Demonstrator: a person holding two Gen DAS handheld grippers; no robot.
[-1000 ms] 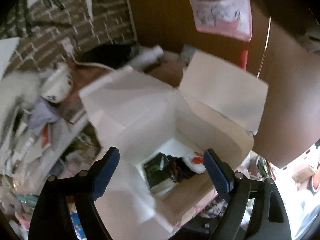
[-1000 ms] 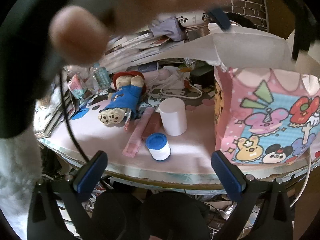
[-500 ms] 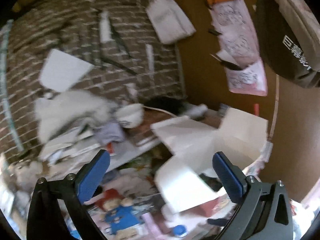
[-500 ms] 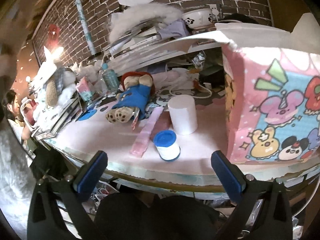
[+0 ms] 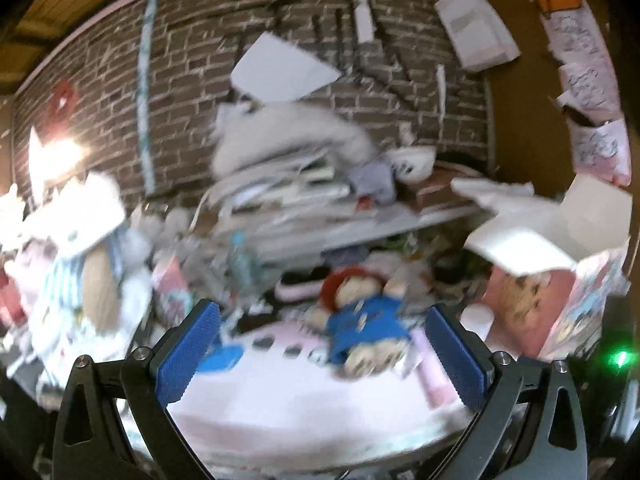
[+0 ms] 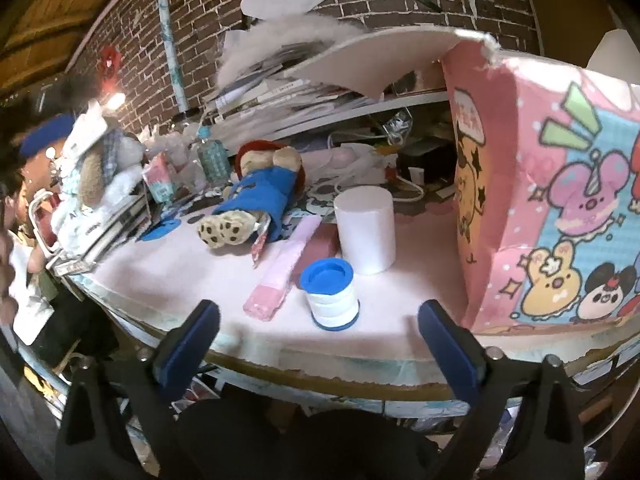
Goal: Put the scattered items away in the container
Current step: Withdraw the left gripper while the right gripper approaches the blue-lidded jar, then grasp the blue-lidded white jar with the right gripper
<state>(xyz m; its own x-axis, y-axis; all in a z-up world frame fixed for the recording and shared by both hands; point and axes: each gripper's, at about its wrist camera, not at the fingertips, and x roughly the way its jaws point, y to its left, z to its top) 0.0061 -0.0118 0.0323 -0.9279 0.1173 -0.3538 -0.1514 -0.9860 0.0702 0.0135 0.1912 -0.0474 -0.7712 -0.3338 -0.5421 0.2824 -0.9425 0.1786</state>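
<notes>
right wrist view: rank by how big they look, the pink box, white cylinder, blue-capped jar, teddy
1. pink box, by far the largest
2. teddy
3. white cylinder
4. blue-capped jar
The jar sits nearer the camera than the cylinder, so their true gap is unsure.

left gripper (image 5: 320, 354): black frame with two angled arms, each cut by a long triangular opening
left gripper pads: bright blue rectangular blocks with a fine dotted texture, set on the inner faces of the jaws
left gripper screws: round silver heads, two on each arm near the pad
right gripper (image 6: 318, 344): same black frame, same triangular cut-outs in the arms
right gripper pads: dark blue blocks, edges rounded, on the inner faces of the jaws
right gripper screws: small silver heads on each arm, behind the pad
person's clothing (image 6: 304, 444): dark, nearly black fabric below the right gripper; the garment cannot be told
</notes>
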